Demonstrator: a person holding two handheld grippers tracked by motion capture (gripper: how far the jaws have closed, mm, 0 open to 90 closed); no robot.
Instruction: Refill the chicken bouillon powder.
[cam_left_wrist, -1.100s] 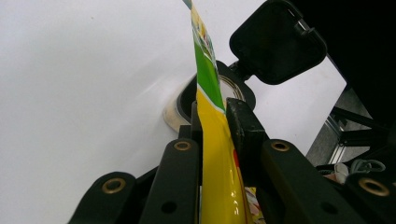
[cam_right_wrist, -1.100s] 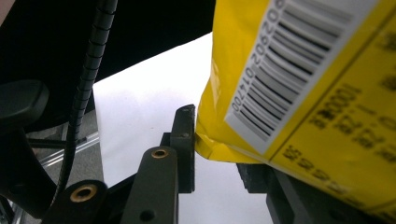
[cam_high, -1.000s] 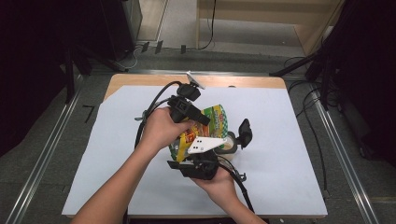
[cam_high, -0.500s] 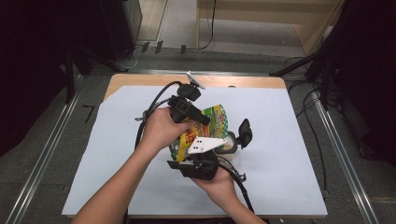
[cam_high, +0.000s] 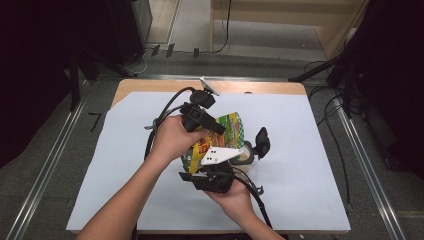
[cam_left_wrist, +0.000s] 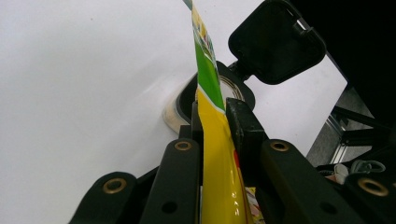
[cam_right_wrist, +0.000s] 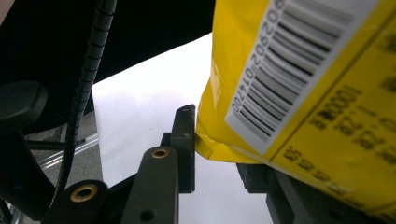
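Note:
A yellow and green snack bag (cam_high: 231, 128) is held up over the middle of the table between both grippers. My left gripper (cam_high: 220, 130) comes in from the left and is shut on the bag's thin edge (cam_left_wrist: 215, 122), both pads pressing it. My right gripper (cam_high: 216, 164) reaches up from below under its grey plate. In the right gripper view its jaws stand around the bag's lower corner (cam_right_wrist: 219, 144), below the barcode, with the left pad (cam_right_wrist: 184, 140) against it and the other jaw mostly hidden behind the bag.
A round container (cam_high: 248, 153) with its black hinged lid (cam_high: 261, 143) flipped up sits on the white sheet (cam_high: 310, 150) just right of the bag; the container (cam_left_wrist: 184, 100) lies behind the bag in the left gripper view. Cables trail from both grippers.

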